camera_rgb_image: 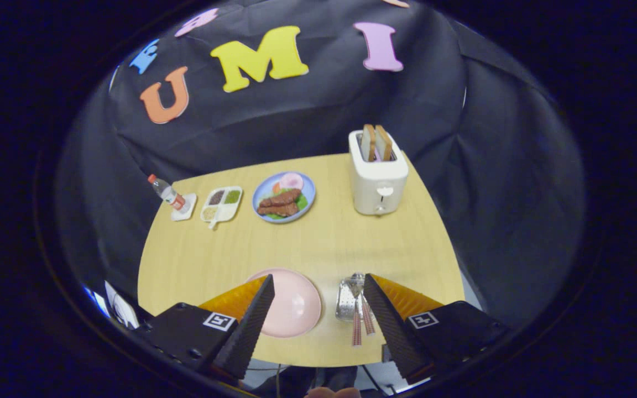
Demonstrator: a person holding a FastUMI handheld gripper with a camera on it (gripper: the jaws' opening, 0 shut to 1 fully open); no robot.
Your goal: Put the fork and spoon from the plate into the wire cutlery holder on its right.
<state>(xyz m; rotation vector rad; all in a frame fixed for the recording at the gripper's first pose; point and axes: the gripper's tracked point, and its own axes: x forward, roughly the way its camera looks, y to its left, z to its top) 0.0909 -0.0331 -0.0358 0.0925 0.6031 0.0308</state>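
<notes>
My claw [318,301] hangs released, gripping nothing. Between its fingers lies the smooth pink plate [291,304], bare and glossy. Right of it, 2 stiff, light utensils [361,323] already sit in the perforated metal holder [350,298]; their ridged handles look the best grip.

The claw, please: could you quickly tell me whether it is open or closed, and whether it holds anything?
Claw: open, fingers spread wide, holding nothing; pink plate between them, cutlery holder by the right finger.
</notes>
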